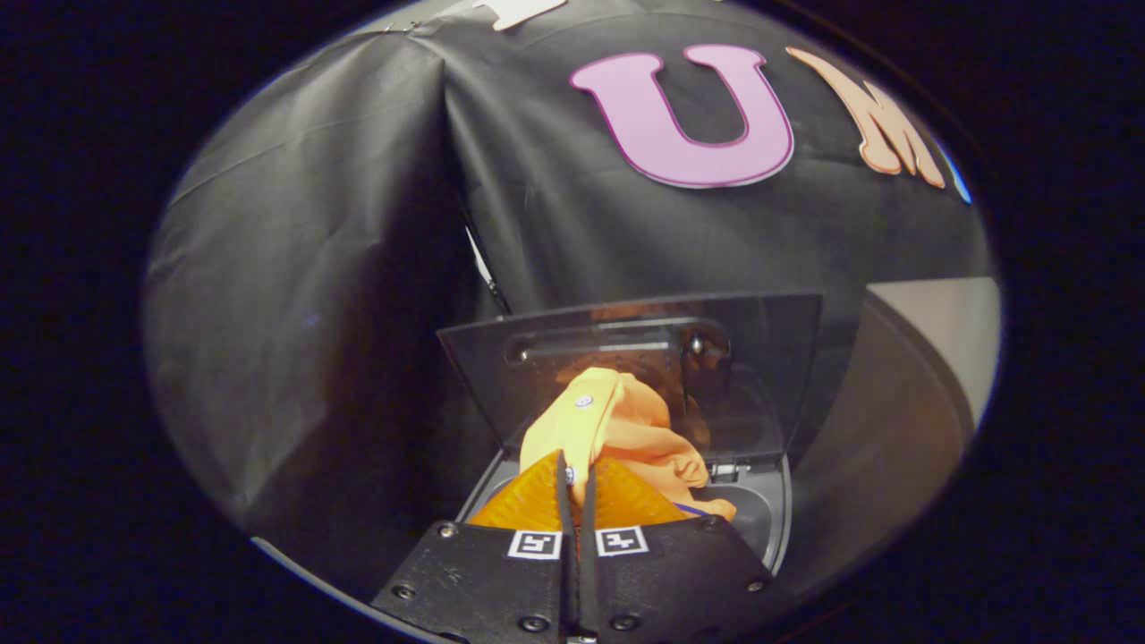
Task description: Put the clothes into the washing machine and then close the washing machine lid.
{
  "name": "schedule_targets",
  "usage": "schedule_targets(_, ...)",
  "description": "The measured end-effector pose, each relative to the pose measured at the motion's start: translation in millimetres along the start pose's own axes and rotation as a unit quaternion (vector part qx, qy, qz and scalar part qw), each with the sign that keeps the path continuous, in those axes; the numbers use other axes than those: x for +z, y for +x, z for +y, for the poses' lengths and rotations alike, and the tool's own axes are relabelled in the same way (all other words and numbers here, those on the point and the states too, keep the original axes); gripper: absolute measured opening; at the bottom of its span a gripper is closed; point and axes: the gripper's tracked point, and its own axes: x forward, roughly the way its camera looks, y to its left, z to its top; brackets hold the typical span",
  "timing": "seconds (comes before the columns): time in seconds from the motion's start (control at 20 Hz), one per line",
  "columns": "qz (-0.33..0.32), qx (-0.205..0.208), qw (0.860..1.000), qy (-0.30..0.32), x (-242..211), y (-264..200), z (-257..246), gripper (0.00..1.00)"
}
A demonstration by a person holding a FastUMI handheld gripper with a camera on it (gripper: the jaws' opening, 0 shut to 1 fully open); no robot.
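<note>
Gripper view, claw pinching crumpled orange cloth

The washing machine lid stands raised just beyond the opening, blocking the far side. An orange garment bunches over the opening, pinched in the closed claw.

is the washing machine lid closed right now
No, the lid stands raised behind the opening of the washing machine, while the claw is shut on the orange garment just above it.
</note>
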Motion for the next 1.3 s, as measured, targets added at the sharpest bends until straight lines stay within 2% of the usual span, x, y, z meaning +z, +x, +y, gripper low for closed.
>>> schedule_targets(0.2,0.023,0.005,1.0,0.016,-45,21,-6,0.0)
schedule_targets(0.6,0.056,-0.018,0.998,0.03,-107,51,-33,0.0)
schedule_targets(0.8,0.099,-0.034,0.994,0.034,-148,64,-50,0.01)
schedule_targets(1.0,0.114,-0.029,0.991,0.064,-154,64,-50,0.01)
schedule_targets(1.2,0.125,-0.035,0.99,0.055,-162,62,-51,0.02)
schedule_targets(1.3,0.142,-0.052,0.987,0.046,-175,61,-55,0.11)
